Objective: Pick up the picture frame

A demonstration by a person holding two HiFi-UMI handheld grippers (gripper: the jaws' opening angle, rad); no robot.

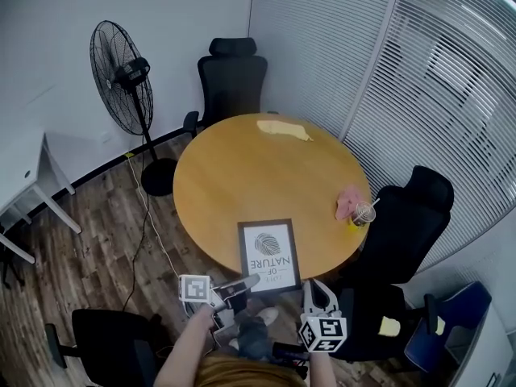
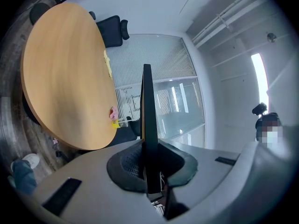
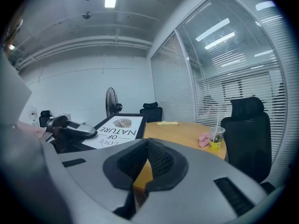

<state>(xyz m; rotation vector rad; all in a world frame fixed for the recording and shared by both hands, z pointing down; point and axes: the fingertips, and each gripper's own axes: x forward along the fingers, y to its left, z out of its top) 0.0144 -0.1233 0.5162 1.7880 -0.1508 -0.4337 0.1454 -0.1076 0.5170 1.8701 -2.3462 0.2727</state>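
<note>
The picture frame [image 1: 268, 255] is black-edged with a white print reading LOVE OF NATURE. It hangs tilted over the near edge of the round wooden table [image 1: 242, 176]. My left gripper [image 1: 245, 284] is shut on the frame's near left edge. In the left gripper view the frame [image 2: 147, 120] stands edge-on, clamped between the pads of the left gripper [image 2: 147, 146]. My right gripper [image 1: 316, 290] hovers just right of the frame's near corner, apart from it. In the right gripper view the right gripper [image 3: 147, 144] is shut with nothing in it, and the frame [image 3: 117, 128] sits ahead to the left.
A pink cloth [image 1: 350, 201] and a plastic cup [image 1: 363, 214] with a straw sit at the table's right edge, a yellow cloth [image 1: 282, 129] at its far side. Black office chairs [image 1: 230, 79] ring the table. A standing fan [image 1: 121, 79] is at the left.
</note>
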